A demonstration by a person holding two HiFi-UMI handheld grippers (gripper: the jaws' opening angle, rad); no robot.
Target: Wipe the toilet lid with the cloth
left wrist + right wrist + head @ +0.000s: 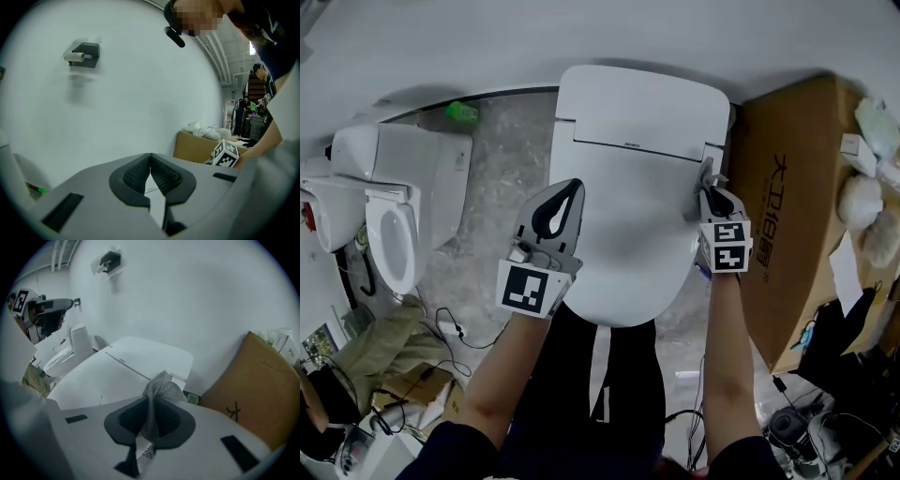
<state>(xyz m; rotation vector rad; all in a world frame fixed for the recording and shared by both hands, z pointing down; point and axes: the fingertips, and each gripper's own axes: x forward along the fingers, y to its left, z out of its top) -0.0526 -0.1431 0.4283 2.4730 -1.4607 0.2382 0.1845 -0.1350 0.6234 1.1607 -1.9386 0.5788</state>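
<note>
The white toilet lid (628, 206) lies shut in the middle of the head view and shows again as the lid (117, 369) in the right gripper view. My right gripper (710, 187) is at the lid's right edge, shut on a small grey cloth (157, 394) that sticks up between its jaws; in the head view the cloth (707, 172) is only partly seen. My left gripper (565, 199) is over the lid's left edge, shut with nothing in it. In the left gripper view the left gripper (150, 168) points at the white wall.
A brown cardboard box (797, 206) stands right of the toilet, with white bundles (862, 202) on it. A second toilet (389, 216) with its seat open stands to the left. Cables (450, 333) lie on the floor. A paper holder (84, 54) hangs on the wall.
</note>
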